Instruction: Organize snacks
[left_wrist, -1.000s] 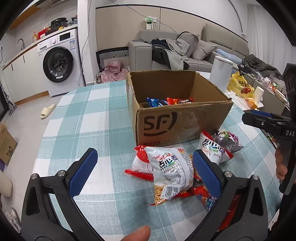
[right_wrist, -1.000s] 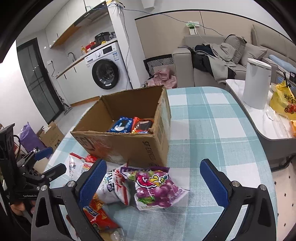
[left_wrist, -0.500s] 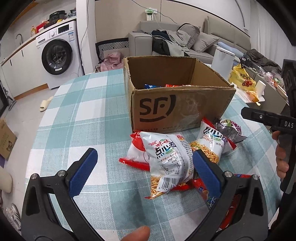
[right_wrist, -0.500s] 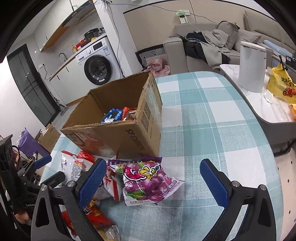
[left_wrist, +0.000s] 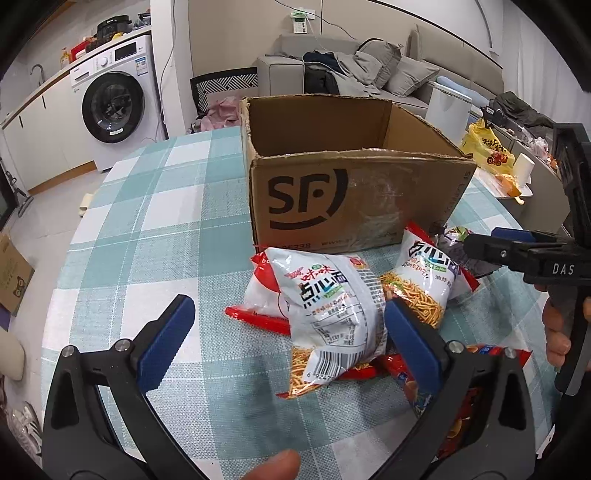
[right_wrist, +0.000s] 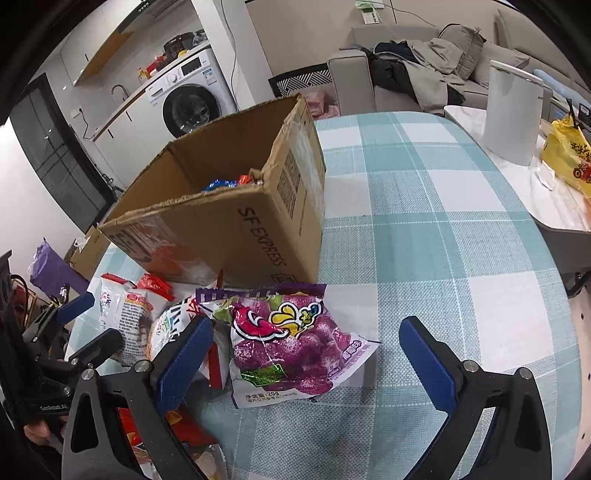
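**On the checked table, both grippers are lining up over loose snack bags**

In front of the box (left_wrist: 354, 199), which is standing open-topped on the table (left_wrist: 147, 221), a heap of snack bags is lying against its near wall. That placing is sensible: the bags are sitting just beside the container they are probably meant for, and a few wrappers are already showing inside it (right_wrist: 225, 182).

The left gripper (left_wrist: 286, 334) is hovering with its blue pads spread wide and nothing between them pinched. The noodle bag (left_wrist: 328, 314) is lying partly between the fingers, its right edge close against the right pad (left_wrist: 412, 347); whether it is touching I cannot tell. The bag is resting on top of a red packet (left_wrist: 258, 319), so it is sitting raised and slightly tilted, which is likely making it the easiest one to take first. A second noodle bag (left_wrist: 424, 280) is lying beside it, nearer the box corner.

The right gripper (right_wrist: 303, 354) is likewise standing wide apart and empty, framing the purple bag (right_wrist: 291, 343), which is lying flat just before the box corner. Its left pad (right_wrist: 183, 360) is sitting over the neighbouring bags.

Judging by this, each hand is aiming at its own bag, with closing still to come. The soft, crinkly film is likely to slip or fold if pinched at an edge.
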